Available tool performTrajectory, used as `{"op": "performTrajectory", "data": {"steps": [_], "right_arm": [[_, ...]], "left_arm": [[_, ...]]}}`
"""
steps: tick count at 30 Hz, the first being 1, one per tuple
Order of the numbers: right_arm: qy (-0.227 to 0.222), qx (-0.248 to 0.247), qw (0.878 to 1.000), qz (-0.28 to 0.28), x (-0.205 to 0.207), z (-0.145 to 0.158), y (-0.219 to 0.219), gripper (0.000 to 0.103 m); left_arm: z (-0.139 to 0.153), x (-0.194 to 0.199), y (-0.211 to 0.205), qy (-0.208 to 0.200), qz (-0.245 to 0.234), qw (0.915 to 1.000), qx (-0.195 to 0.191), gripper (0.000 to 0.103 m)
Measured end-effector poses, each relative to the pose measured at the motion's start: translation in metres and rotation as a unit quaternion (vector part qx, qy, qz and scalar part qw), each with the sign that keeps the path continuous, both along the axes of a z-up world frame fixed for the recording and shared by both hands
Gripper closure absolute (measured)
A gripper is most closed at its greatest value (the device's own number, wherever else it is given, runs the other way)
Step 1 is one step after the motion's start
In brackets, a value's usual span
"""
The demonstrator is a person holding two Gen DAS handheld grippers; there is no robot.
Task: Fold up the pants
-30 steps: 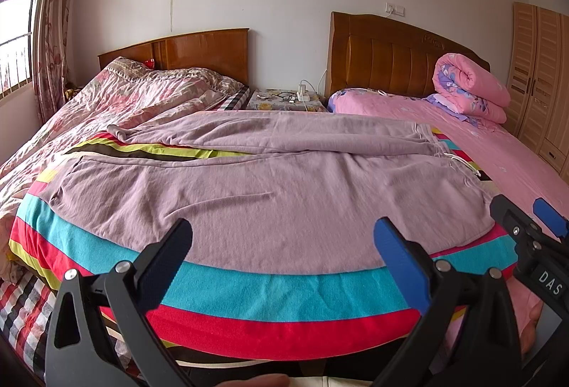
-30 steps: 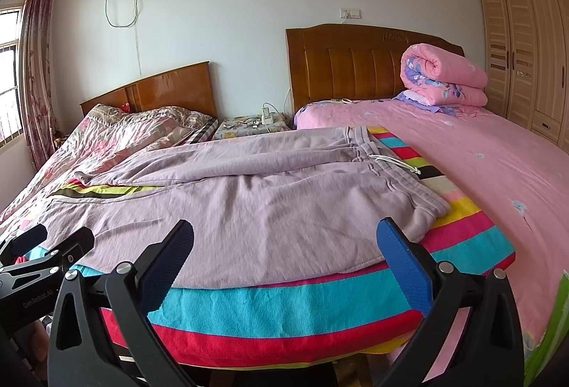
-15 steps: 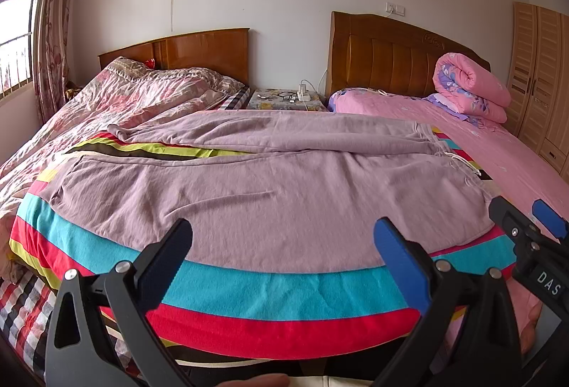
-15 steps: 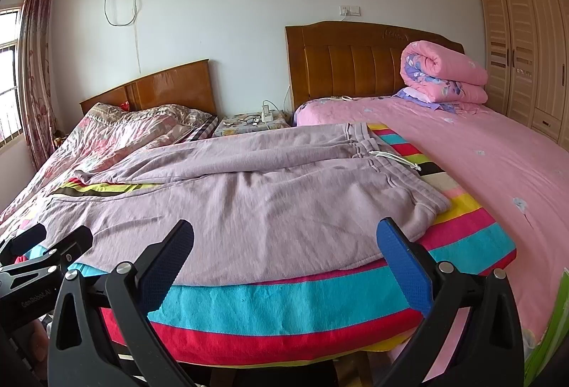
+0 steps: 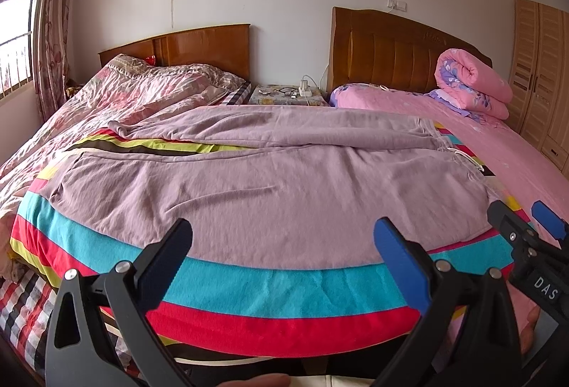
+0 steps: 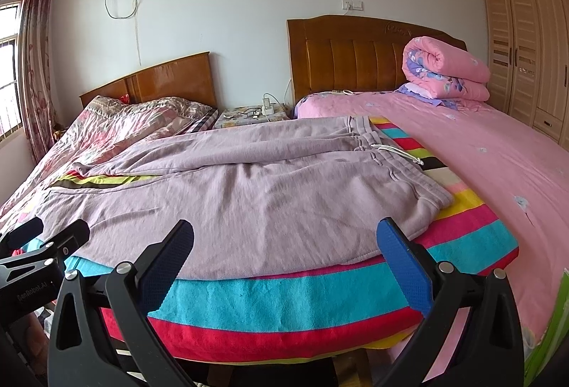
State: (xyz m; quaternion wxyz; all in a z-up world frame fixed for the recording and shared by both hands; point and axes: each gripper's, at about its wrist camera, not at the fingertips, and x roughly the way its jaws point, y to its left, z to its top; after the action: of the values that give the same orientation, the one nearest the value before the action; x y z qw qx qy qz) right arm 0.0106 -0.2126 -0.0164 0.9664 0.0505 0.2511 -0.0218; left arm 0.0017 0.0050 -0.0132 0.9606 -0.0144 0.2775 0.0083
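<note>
Mauve sweatpants lie spread flat across a striped blanket on the bed, waistband with white drawstring to the right, legs running left. They also show in the right wrist view. My left gripper is open and empty, held just before the near edge of the pants. My right gripper is open and empty, near the hip side of the pants. The right gripper also shows at the right edge of the left wrist view; the left gripper shows at the left edge of the right wrist view.
A pink sheet covers the bed to the right, with a rolled pink quilt by the headboard. A floral quilt lies on the left bed. A nightstand stands between the headboards. A wardrobe is at far right.
Both grippers have edged slightly toward the pants and stay open; the pants have not moved.
</note>
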Motion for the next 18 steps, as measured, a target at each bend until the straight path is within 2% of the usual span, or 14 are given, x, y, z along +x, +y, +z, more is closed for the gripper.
{"op": "performTrajectory", "data": {"steps": [18], "right_arm": [[0.018,0.004,1.0,-0.019,0.034,0.006,-0.009,0.004]], "left_arm": [[0.009,0.036,-0.004,0.02,-0.02,0.9996,-0.002,0.001]]}}
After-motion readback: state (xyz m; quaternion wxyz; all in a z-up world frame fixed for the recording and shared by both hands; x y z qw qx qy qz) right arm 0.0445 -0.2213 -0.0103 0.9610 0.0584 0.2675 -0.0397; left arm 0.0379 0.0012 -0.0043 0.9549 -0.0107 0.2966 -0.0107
